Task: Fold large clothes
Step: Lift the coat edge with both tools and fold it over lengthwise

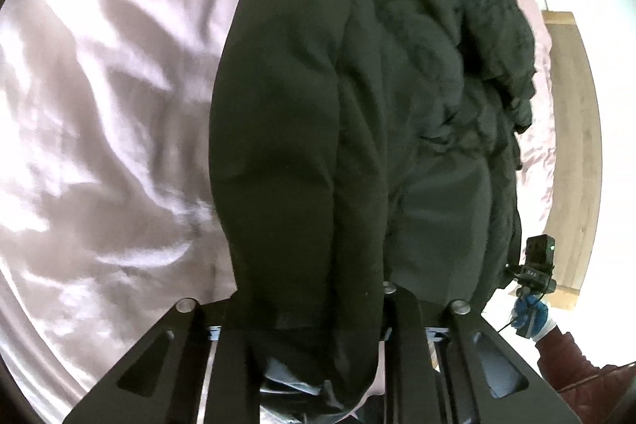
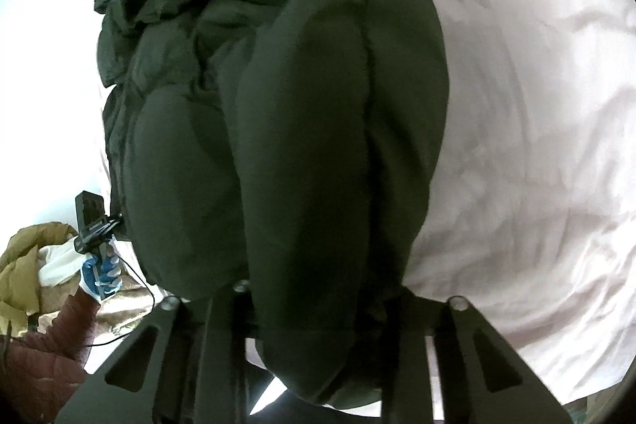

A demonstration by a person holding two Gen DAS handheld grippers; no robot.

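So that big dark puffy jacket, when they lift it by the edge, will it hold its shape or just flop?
Probably flop: the dark puffy jacket bulges and creases in soft folds, with loose fabric bunched at its far end. It looks light for its bulk, being quilted padding. The shell seems smooth, so it may slide easily over the pale bedsheet and could slip unless both pairs of fingers pinch firmly.
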